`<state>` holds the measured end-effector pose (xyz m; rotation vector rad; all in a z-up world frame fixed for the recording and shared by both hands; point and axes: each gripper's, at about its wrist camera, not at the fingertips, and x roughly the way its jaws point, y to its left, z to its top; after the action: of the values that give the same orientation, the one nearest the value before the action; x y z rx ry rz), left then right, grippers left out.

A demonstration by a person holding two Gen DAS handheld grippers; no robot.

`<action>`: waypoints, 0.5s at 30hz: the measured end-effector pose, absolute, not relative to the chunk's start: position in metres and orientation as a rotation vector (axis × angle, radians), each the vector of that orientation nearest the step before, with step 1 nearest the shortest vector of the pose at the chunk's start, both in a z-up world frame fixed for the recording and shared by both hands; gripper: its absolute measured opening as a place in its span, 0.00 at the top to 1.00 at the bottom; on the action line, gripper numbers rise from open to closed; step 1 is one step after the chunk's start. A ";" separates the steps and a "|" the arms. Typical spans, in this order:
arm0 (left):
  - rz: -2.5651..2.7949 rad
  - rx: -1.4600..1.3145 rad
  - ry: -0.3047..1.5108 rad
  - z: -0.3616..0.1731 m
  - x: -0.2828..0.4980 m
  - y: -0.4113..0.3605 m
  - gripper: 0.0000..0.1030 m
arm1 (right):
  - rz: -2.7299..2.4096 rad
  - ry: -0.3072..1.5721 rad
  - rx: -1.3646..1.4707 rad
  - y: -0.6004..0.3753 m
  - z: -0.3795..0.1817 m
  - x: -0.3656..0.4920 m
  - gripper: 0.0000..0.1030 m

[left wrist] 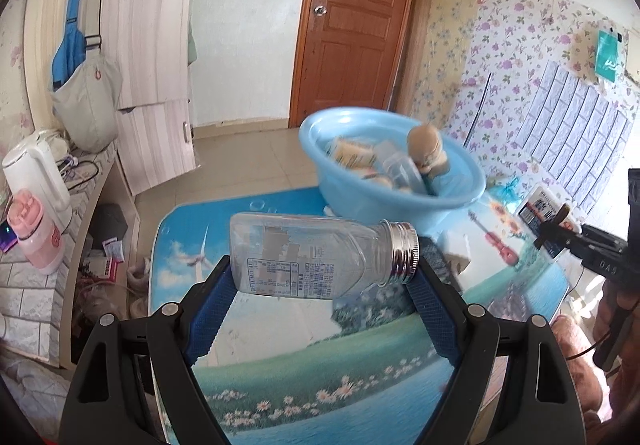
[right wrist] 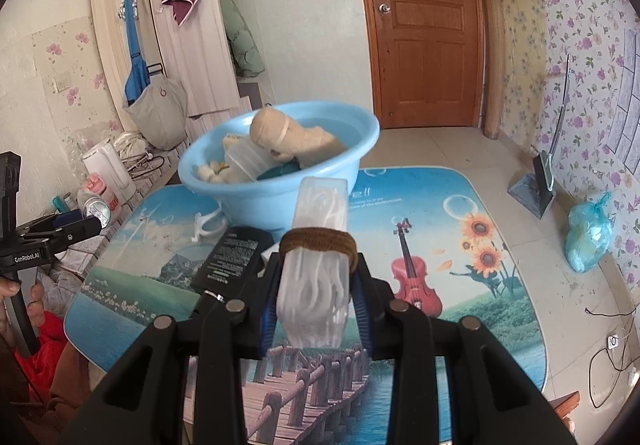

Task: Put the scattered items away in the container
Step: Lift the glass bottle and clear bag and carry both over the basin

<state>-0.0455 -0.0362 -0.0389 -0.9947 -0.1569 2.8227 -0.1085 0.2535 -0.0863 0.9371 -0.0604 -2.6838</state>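
Observation:
My left gripper (left wrist: 320,265) is shut on a clear plastic bottle (left wrist: 304,257) with a silver screw cap, held sideways above the table. The light blue basin (left wrist: 460,201) stands just beyond it and holds a tan plush toy (left wrist: 426,149) and several packets. My right gripper (right wrist: 318,269) is shut on a clear plastic packet (right wrist: 316,277) of white strands with a brown band around it, held above the table in front of the basin (right wrist: 360,137). The left gripper with the bottle's cap shows in the right wrist view (right wrist: 80,225) at the far left.
The table (right wrist: 480,277) has a printed cover with a violin and sunflowers. A black box (right wrist: 228,257) and a white plastic piece (right wrist: 208,229) lie by the basin's base. A white kettle (left wrist: 36,173) and a pink bottle (left wrist: 36,241) stand on the counter at the left.

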 end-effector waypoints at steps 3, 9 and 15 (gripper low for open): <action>2.817 -0.963 -0.138 -0.030 -0.050 -0.030 0.18 | -2.677 -0.062 0.917 0.250 -0.081 -0.110 0.69; 2.795 -0.928 -0.119 -0.018 -0.061 -0.019 0.18 | -2.654 -0.058 0.867 0.240 -0.070 -0.116 0.69; 2.773 -0.901 -0.106 -0.009 -0.078 -0.008 0.18 | -2.645 -0.056 0.834 0.233 -0.063 -0.127 0.69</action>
<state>-0.0783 -0.0079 -0.0094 -0.9006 -0.1061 2.7727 -0.1270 0.2334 -0.0627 0.8345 -0.0563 -2.6446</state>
